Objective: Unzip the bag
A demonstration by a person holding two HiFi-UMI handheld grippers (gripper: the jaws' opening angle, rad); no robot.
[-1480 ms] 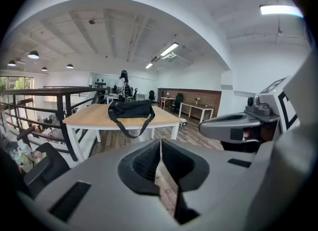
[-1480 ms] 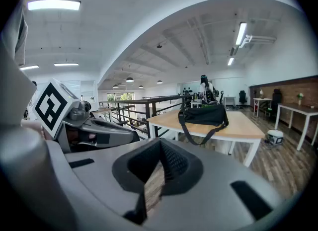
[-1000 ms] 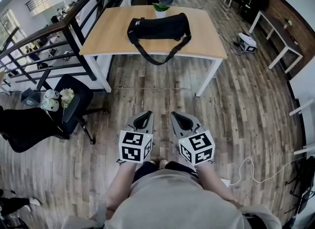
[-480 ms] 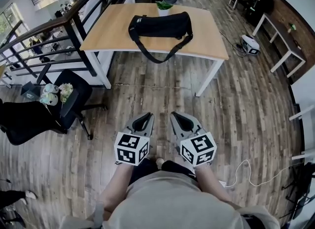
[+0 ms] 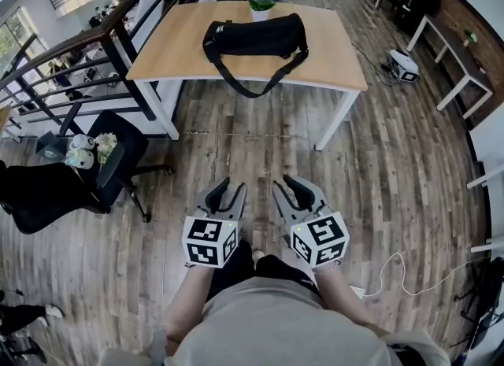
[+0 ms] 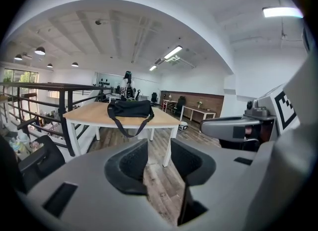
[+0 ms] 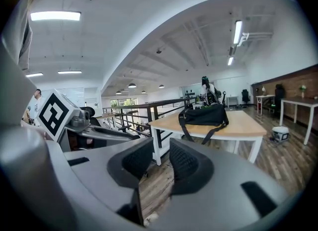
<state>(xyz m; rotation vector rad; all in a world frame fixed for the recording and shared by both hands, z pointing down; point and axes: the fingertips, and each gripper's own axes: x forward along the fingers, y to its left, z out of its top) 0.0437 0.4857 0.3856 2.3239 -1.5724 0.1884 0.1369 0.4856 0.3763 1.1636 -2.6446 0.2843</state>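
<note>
1. Wood-plank floor (image 5: 378, 168) runs below us in an open office. We hold both claws low, side by side in front of our body, near each other but apart.
2. We read the left gripper (image 5: 229, 191) as spread. Its jaws have just been opening, and only floor shows in the gap.
3. We read the right gripper (image 5: 293, 190) the same way: jaws parted, just been opening, nothing between the pads.
4. We see the black duffel bag (image 5: 253, 38) lying lengthwise on a light wooden table (image 5: 335, 65), well ahead of both claws. Neither claw touches it.
5. We note its strap (image 5: 253, 85) hanging over the table edge nearest the claws.
6. We can't tell the zip's state; it's too small from here.
7. We spot a potted plant (image 5: 260, 9) just behind the bag, on the side away from the claws.
8. We see a black office chair (image 5: 118, 156) ahead and left of the left gripper, with a black railing (image 5: 79, 53) beyond it.
9. We see a white cable (image 5: 402, 274) on the floor to the right of the right gripper.
</note>
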